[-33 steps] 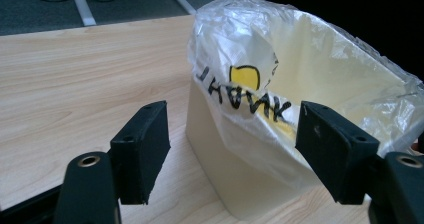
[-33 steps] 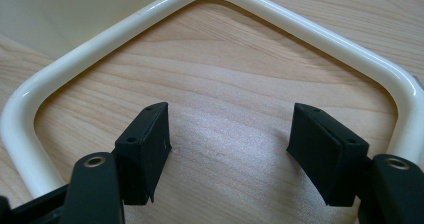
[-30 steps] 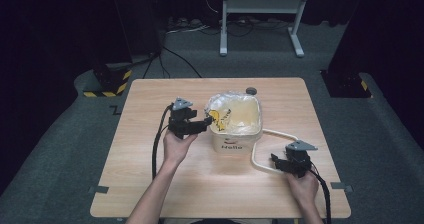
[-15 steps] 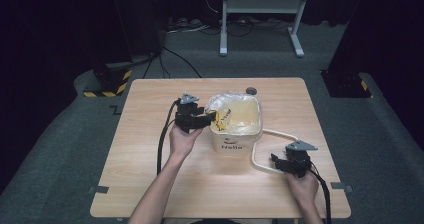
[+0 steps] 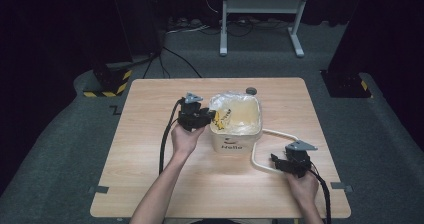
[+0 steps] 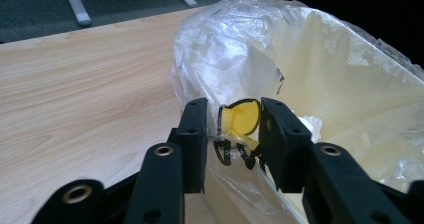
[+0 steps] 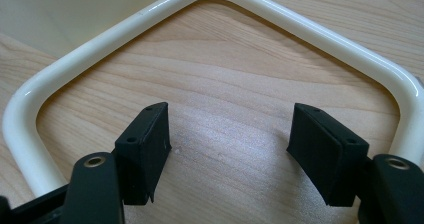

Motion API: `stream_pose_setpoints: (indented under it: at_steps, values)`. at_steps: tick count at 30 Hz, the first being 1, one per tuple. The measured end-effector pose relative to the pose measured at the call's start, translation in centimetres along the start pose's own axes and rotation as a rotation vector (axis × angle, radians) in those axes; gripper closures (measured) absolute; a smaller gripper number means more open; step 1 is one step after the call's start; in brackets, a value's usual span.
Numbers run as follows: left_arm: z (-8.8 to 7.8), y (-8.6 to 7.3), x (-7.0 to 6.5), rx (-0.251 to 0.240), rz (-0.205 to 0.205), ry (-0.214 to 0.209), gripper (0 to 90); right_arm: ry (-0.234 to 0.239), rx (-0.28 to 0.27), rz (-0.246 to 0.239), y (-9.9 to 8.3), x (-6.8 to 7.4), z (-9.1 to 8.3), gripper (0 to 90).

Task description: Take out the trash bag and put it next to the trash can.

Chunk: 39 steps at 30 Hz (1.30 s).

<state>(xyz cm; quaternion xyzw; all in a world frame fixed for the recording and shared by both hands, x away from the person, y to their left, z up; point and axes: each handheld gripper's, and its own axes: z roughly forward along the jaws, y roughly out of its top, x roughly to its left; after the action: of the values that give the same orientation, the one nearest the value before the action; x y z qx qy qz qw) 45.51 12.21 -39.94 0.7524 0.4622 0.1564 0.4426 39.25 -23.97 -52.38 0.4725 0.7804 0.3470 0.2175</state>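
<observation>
Left tool shifted over bin rim, pinching yellow item

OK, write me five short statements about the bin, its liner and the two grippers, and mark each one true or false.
1. The cream bin stands upright on the table. True.
2. The left gripper is at the edge of the clear plastic liner, with a yellow and black piece between its fingers. True.
3. The right gripper is shut on the bin's handle. False: its fingers are wide apart over bare wood inside the loop of the handle, and grip nothing.
4. The handle stands upright over the bin. False: it lies flat on the table to the bin's right.
5. The bin has no liner. False: the clear plastic liner sits inside it, bunched over the rim.
</observation>
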Motion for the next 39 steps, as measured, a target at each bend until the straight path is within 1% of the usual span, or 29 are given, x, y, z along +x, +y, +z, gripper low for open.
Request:
stream_pose_setpoints:
  at_steps: [3, 8, 12, 18, 20, 25, 28, 34, 36, 37, 39]
  values:
    - [0.0, 0.1, 0.0, 0.008, 0.005, 0.001, 69.2, 0.000, 0.000, 0.001, 0.0, 0.0, 0.0, 32.7]
    - [-0.2, 0.3, -0.1, 0.007, 0.014, 0.009, 76.1, 0.000, 0.000, 0.000, 0.0, 0.0, 0.0, 32.7]
    - [-0.4, 0.4, -0.2, -0.006, 0.021, 0.018, 81.4, 0.000, 0.000, 0.000, 0.0, 0.0, 0.0, 32.7]
    - [-0.9, 0.7, -0.3, -0.025, 0.032, 0.003, 87.1, 0.000, 0.000, 0.000, 0.0, 0.0, 0.0, 32.6]
    - [-1.0, 0.8, -0.4, -0.026, 0.040, 0.000, 87.8, 0.000, 0.000, 0.000, 0.0, 0.0, 0.0, 32.7]
    - [-1.0, 0.8, -0.3, -0.034, 0.036, -0.012, 88.8, 0.001, 0.001, 0.003, 0.0, 0.0, 0.0, 32.7]
    - [-1.2, 0.9, -0.3, -0.047, 0.027, -0.028, 89.1, 0.005, -0.003, -0.005, 0.0, 0.1, 0.0, 36.7]
    - [-1.3, 0.9, 0.1, -0.058, 0.012, -0.051, 89.4, 0.004, -0.003, 0.000, 0.0, 0.1, 0.0, 36.7]
    - [-1.3, 0.9, 0.1, -0.068, -0.002, -0.065, 89.4, -0.008, 0.004, 0.003, 0.1, 0.1, -0.1, 40.1]
    - [-1.4, 1.0, 0.2, -0.073, -0.003, -0.069, 89.4, -0.009, 0.006, 0.002, 0.1, 0.1, -0.1, 42.0]
    - [-1.5, 1.0, 0.1, -0.080, -0.003, -0.072, 89.4, 0.007, 0.002, 0.006, 0.3, 0.0, -0.3, 44.6]
